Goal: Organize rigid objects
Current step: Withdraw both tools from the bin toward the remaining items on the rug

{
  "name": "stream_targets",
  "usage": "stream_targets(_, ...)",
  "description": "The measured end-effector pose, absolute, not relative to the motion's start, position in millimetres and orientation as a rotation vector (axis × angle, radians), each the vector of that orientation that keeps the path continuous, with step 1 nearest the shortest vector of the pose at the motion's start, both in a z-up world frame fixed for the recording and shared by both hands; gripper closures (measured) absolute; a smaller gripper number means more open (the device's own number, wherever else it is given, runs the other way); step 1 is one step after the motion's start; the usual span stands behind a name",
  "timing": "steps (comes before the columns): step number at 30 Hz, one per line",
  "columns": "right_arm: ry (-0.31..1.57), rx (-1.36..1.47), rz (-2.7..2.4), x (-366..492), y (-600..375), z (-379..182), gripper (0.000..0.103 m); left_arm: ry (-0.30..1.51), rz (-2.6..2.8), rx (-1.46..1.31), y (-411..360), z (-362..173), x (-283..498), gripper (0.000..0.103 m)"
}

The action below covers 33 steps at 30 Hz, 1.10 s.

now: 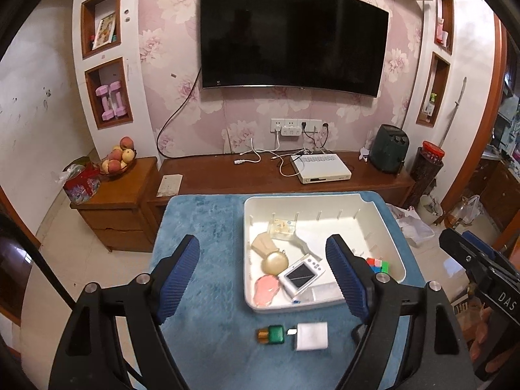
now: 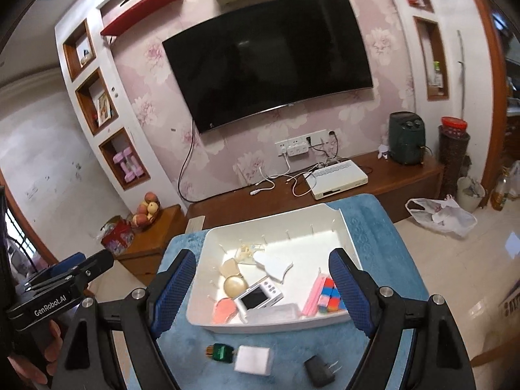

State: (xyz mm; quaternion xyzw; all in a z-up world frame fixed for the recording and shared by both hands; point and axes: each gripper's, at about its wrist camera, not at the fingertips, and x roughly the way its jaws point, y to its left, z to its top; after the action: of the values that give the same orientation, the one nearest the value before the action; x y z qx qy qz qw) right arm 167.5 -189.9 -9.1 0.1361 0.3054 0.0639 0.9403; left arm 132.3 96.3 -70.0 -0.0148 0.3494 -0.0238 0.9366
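A white tray (image 1: 292, 307) (image 2: 276, 323) rests on a blue fluffy mat (image 1: 208, 221) (image 2: 367, 224). It holds a small white camera (image 1: 300, 274) (image 2: 260, 297), a gold compact (image 1: 275, 262) (image 2: 234, 286), a pink flat piece (image 1: 267, 289) (image 2: 224, 310) and a colour cube (image 1: 378, 265) (image 2: 331, 295). In front of the tray lie a green bottle (image 1: 273, 334) (image 2: 221, 352), a white charger (image 1: 312, 336) (image 2: 253, 359) and a black plug (image 2: 320, 370). My left gripper (image 1: 263, 243) and right gripper (image 2: 262, 255) hang above them, both open with nothing held.
Behind the mat runs a low wooden TV cabinet (image 1: 247, 178) with a white set-top box (image 1: 321, 169) and loose cables. A fruit bowl (image 1: 118, 161) sits on a side cabinet at the left. A plastic bag (image 2: 442, 214) lies on the tiled floor at the right.
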Motion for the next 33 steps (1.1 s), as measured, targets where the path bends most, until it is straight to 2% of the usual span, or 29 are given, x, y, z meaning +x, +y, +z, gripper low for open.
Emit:
stream_targets(15,0.596,0.218,0.101,83.0,-160.5,-16.6,0.016,0.772,-0.039,-0.157,147.2,-94.3,65.8,0.020)
stream_targets(33,0.654,0.015,0.181,61.5,-161.0,-47.7,0.016,0.958,-0.075,-0.102,106.9,-144.0,42.5,0.020)
